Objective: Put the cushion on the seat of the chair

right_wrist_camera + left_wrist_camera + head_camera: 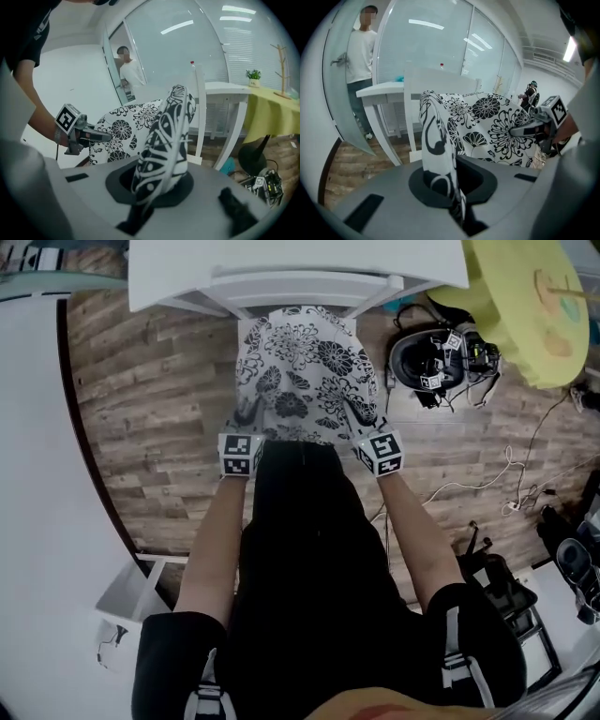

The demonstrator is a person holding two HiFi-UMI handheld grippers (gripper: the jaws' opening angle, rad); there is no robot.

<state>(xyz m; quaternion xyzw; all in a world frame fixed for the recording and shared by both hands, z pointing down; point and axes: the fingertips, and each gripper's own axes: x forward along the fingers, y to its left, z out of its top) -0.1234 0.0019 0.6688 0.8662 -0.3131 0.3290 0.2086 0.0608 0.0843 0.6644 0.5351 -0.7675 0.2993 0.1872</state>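
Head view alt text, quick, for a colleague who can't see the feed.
Seen from above, the left gripper and right gripper each clamp a near corner of a black-and-white floral cushion, held in front of a white chair at a white table. Around them is wood floor, with a yellow-covered table at upper right.

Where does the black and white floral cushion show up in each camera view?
Head view: the cushion is upper centre, just below the white table.
Left gripper view: one corner clamped at bottom centre, the rest spreading right.
Right gripper view: one corner clamped at centre, the rest spreading left.
Shared landmark: the white table.
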